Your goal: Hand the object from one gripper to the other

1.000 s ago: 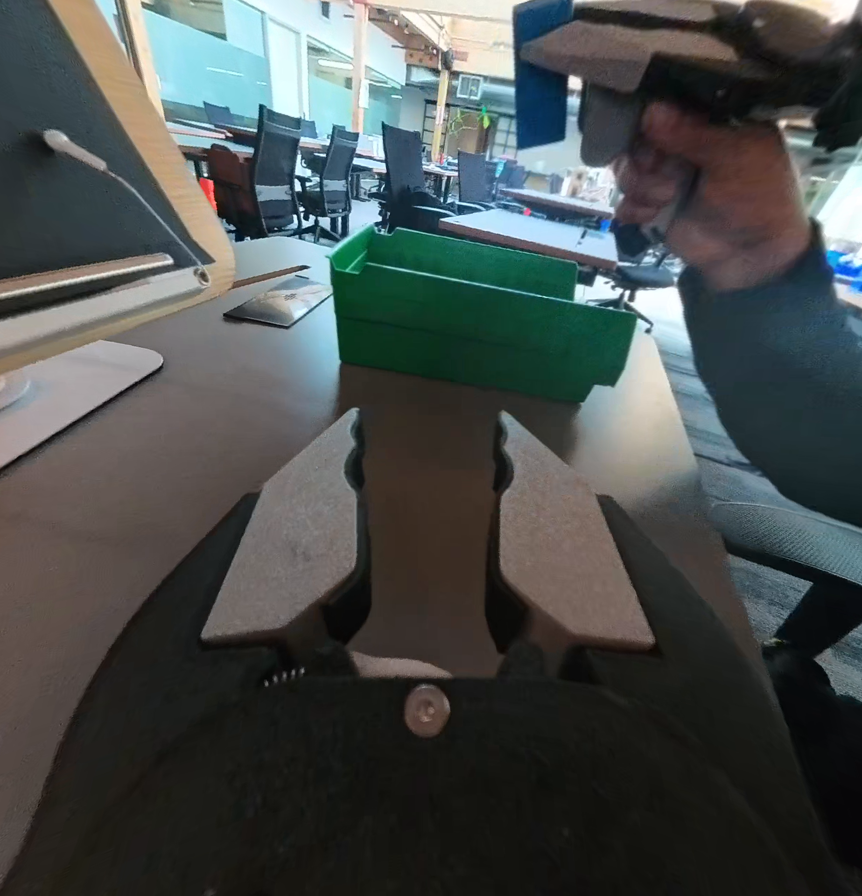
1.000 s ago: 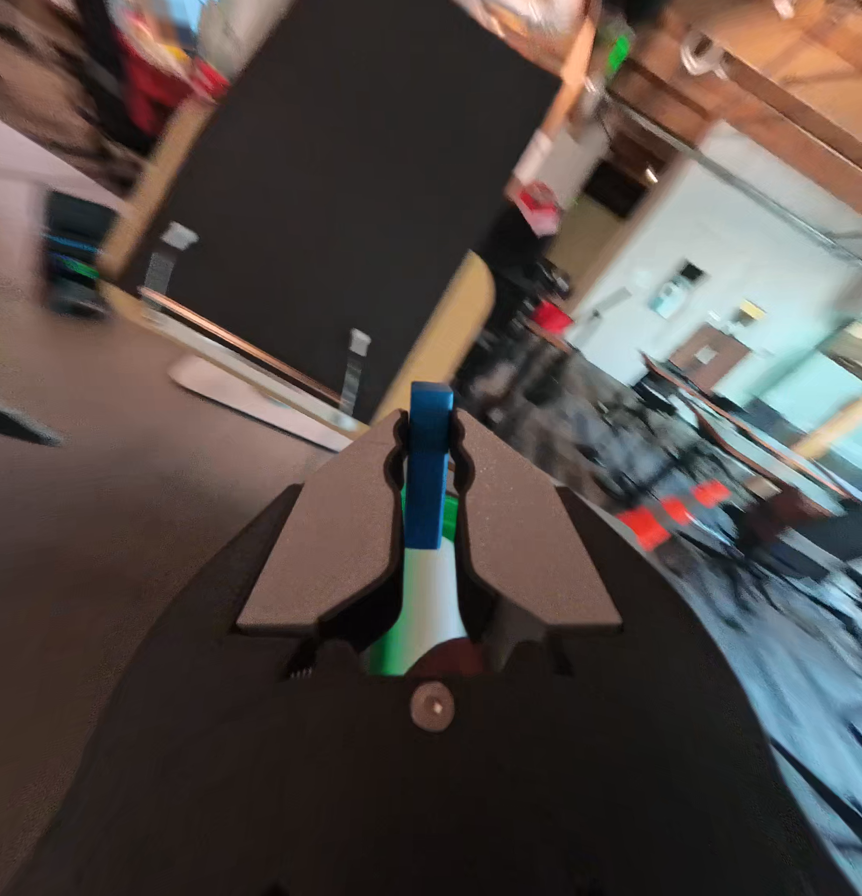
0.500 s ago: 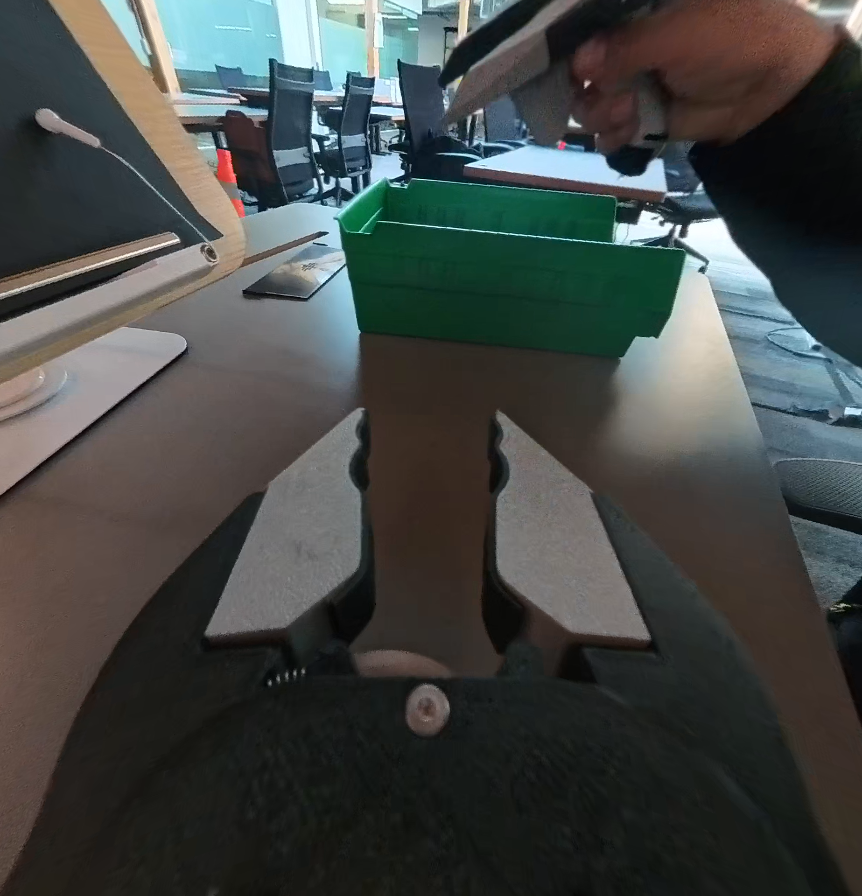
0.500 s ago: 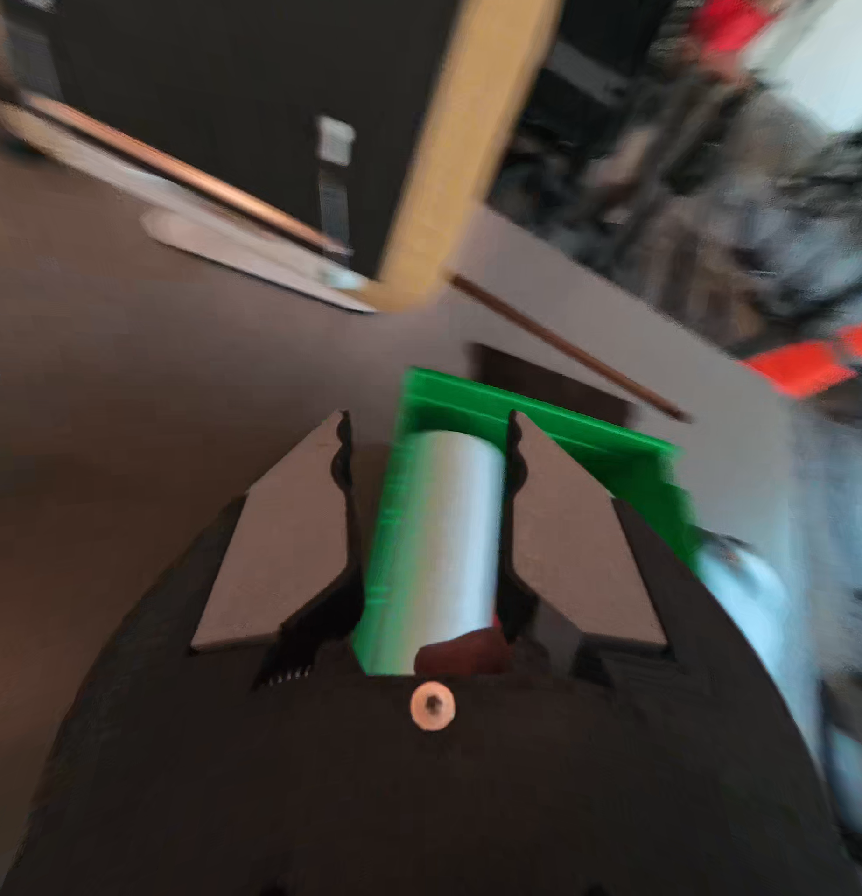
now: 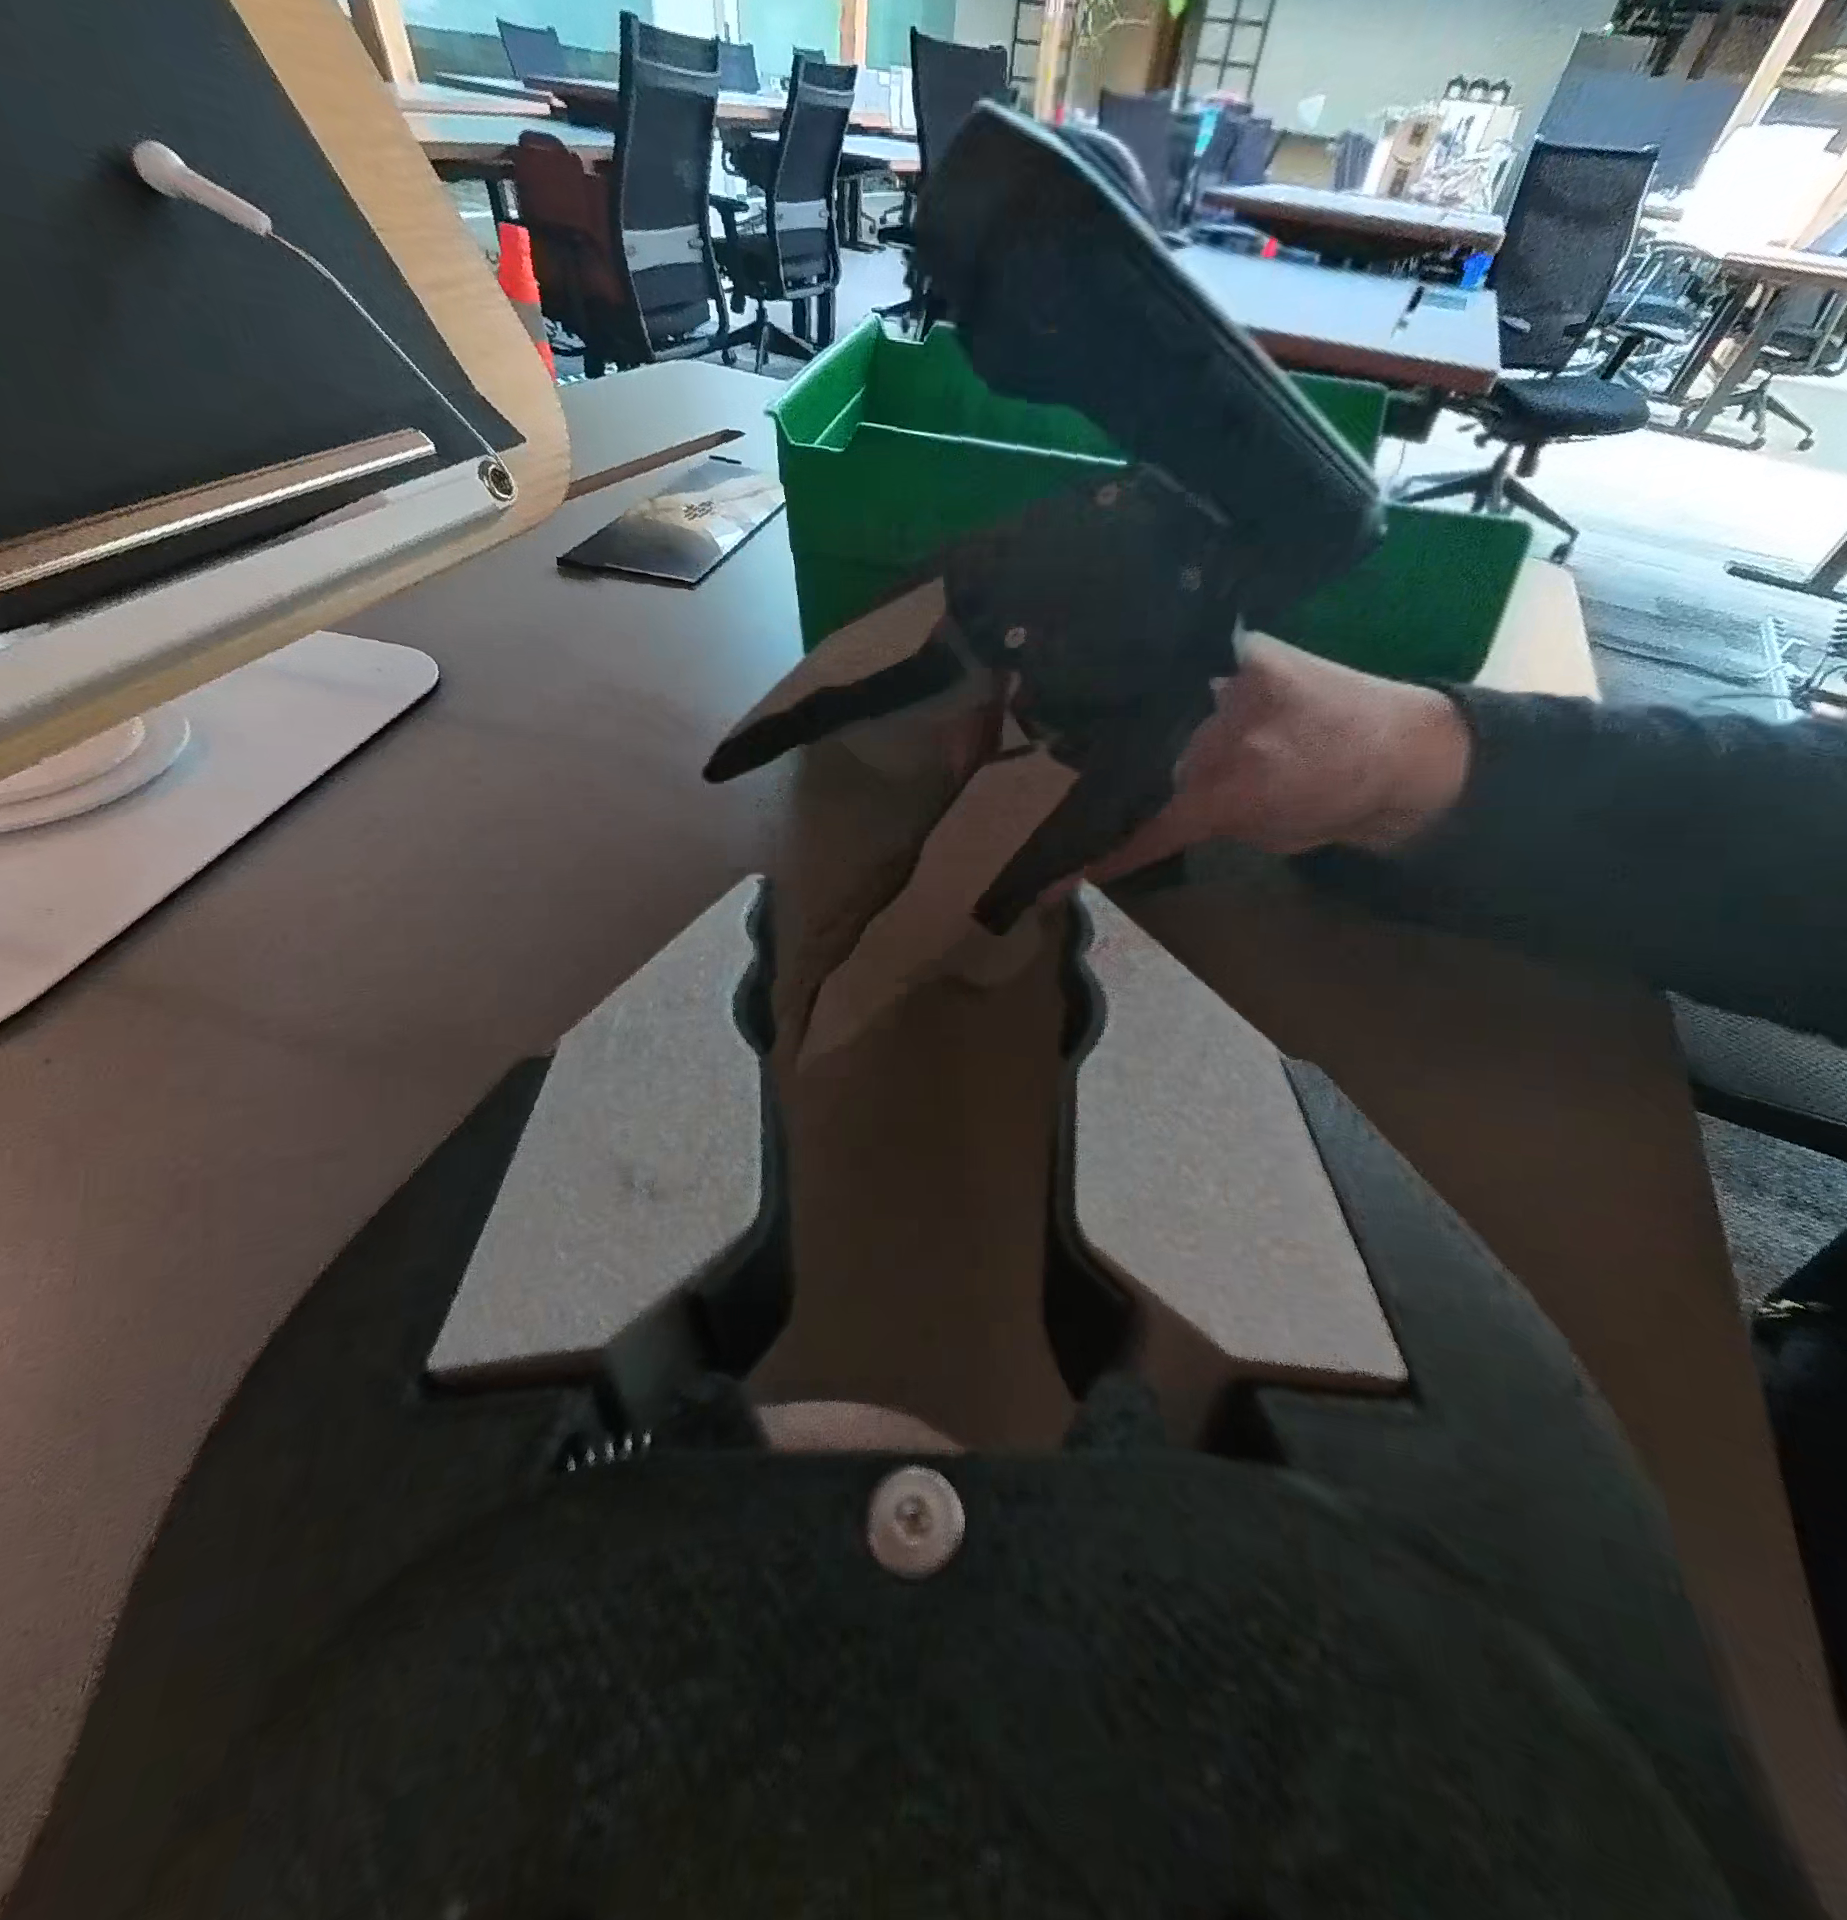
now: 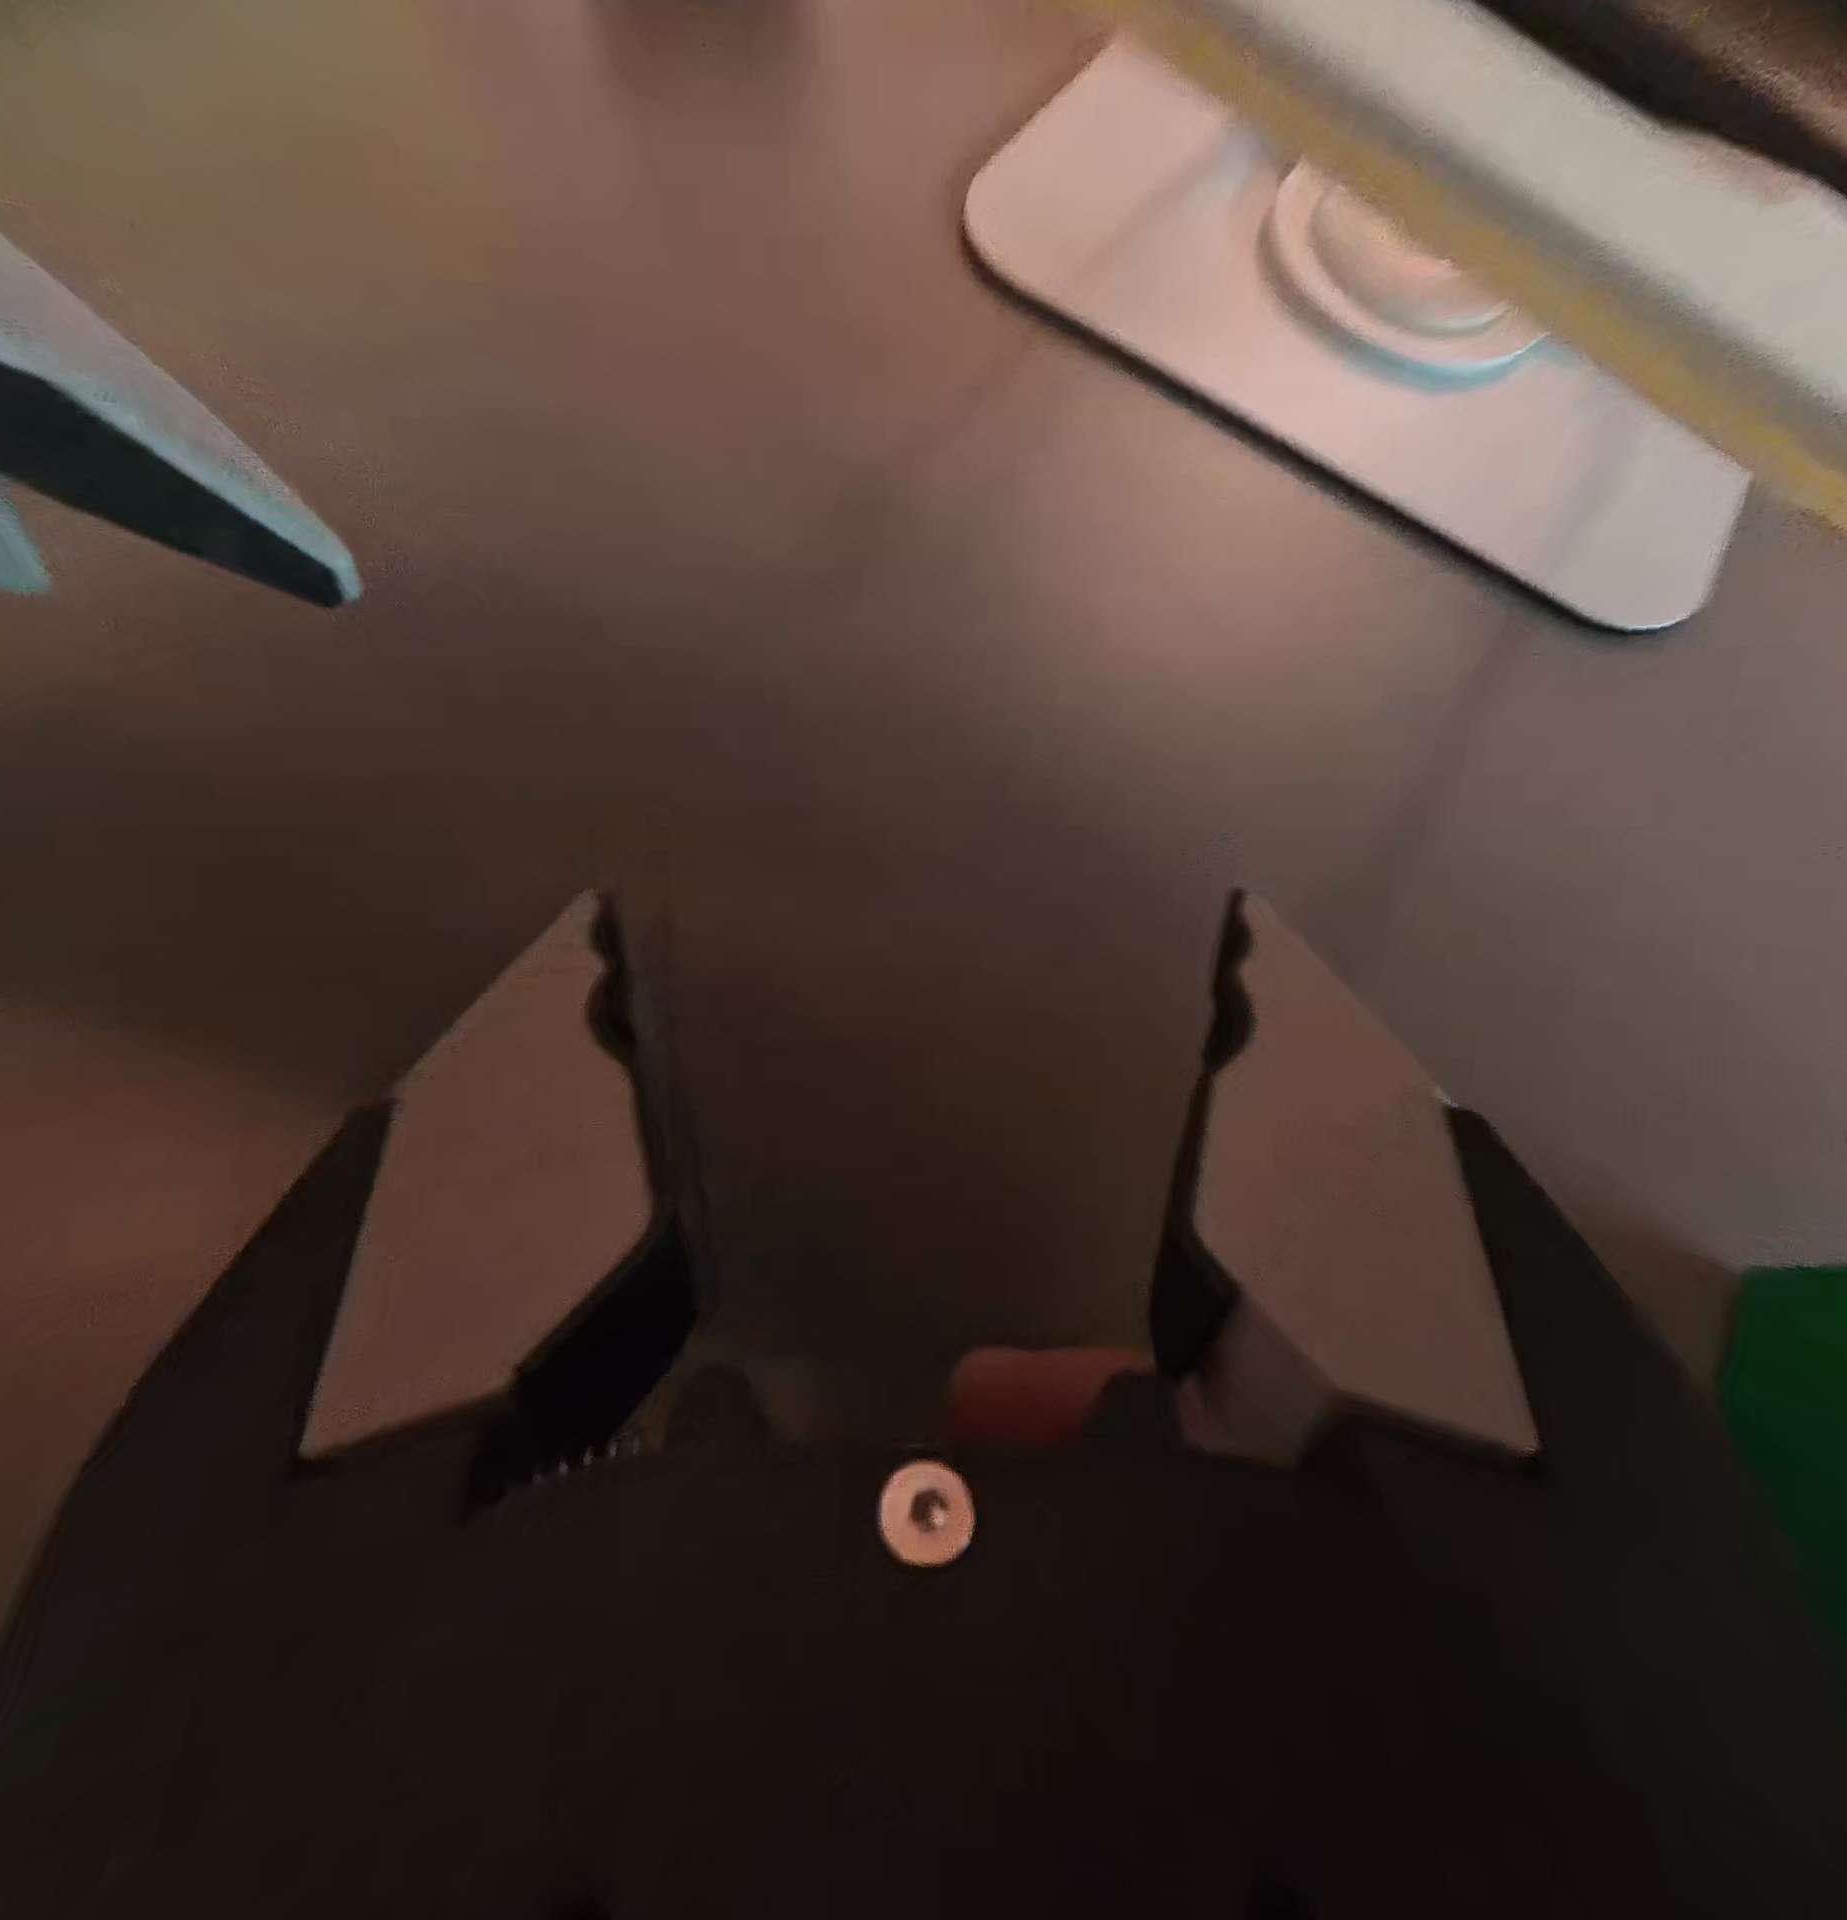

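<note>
My left gripper [image 5: 919,904] is open and empty, low over the dark table [image 5: 483,852]. My right gripper [image 5: 846,862], held by a hand [image 5: 1314,758], points down at the table just in front of the left fingertips. Its jaws stand wide apart with nothing between them. In the right wrist view the right gripper [image 6: 916,914] shows only bare table [image 6: 898,623] between its fingers. One of the left gripper's fingertips [image 6: 171,488] shows at the upper left of that view. The blue object is not in view in either frame.
A green bin [image 5: 898,499] stands on the table behind the right gripper; its edge also shows in the right wrist view [image 6: 1802,1455]. A monitor [image 5: 171,312] on a white base [image 5: 223,748] stands at the left, and the base shows again in the right wrist view [image 6: 1366,364]. A dark card [image 5: 670,530] lies near the bin.
One second ago my right gripper was shut on a blue object. It then opened above the green bin and has come down in front of the left gripper, wider open. The left gripper stayed open.
</note>
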Demonstrator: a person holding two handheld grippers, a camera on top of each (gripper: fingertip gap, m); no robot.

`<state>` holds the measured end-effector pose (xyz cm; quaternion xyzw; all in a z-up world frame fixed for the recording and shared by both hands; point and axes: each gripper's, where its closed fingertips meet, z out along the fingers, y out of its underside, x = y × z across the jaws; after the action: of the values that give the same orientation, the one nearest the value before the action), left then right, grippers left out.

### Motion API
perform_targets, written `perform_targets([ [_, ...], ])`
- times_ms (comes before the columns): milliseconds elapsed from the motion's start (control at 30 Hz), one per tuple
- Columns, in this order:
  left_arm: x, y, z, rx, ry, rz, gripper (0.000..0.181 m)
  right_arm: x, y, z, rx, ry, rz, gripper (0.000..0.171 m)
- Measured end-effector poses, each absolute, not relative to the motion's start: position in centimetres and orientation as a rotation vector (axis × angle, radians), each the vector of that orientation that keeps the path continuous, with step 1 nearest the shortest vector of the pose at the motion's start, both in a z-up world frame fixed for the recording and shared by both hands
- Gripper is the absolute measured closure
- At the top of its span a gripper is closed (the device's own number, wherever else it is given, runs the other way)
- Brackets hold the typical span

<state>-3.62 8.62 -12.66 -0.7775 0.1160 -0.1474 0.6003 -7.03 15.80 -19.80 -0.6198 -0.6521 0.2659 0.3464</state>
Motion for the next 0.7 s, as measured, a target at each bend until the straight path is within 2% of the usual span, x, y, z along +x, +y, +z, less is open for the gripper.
perform_targets([
  [33,-3.6,8.5,-12.8,-1.814,0.288,-0.328,0.131,-7.3,15.5,-20.2,-1.607,-1.731,0.669,0.059],
  [67,-3.5,8.3,-13.0,-1.832,0.318,-0.306,0.139,-7.5,15.3,-20.3,-1.587,-1.743,0.656,0.071],
  [100,-3.3,8.1,-13.3,-1.851,0.35,-0.274,0.144,-7.5,15.3,-20.2,-1.566,-1.742,0.642,0.076],
  [233,-2.4,6.7,-13.8,-1.946,0.393,-0.201,0.127,-7.6,15.0,-19.3,-1.535,-1.717,0.733,0.085],
  [433,-3.7,-0.8,-9.2,-1.939,0.358,-0.154,0.13,-7.5,15.3,-18.8,-1.621,-1.67,0.907,0.088],
  [533,-10.2,-6.8,-7.9,-2.095,0.28,0.003,0.128,-7.4,15.1,-18.4,-1.582,-1.668,0.907,0.092],
  [633,-21.3,-13.3,-6.6,-2.208,0.024,0.275,0.142,-7.5,14.8,-18.7,-1.554,-1.699,0.853,0.093],
  [700,-28.6,-17.4,-7.3,-2.27,-0.236,0.376,0.144,-7.5,14.8,-19.1,-1.549,-1.718,0.81,0.093],
])
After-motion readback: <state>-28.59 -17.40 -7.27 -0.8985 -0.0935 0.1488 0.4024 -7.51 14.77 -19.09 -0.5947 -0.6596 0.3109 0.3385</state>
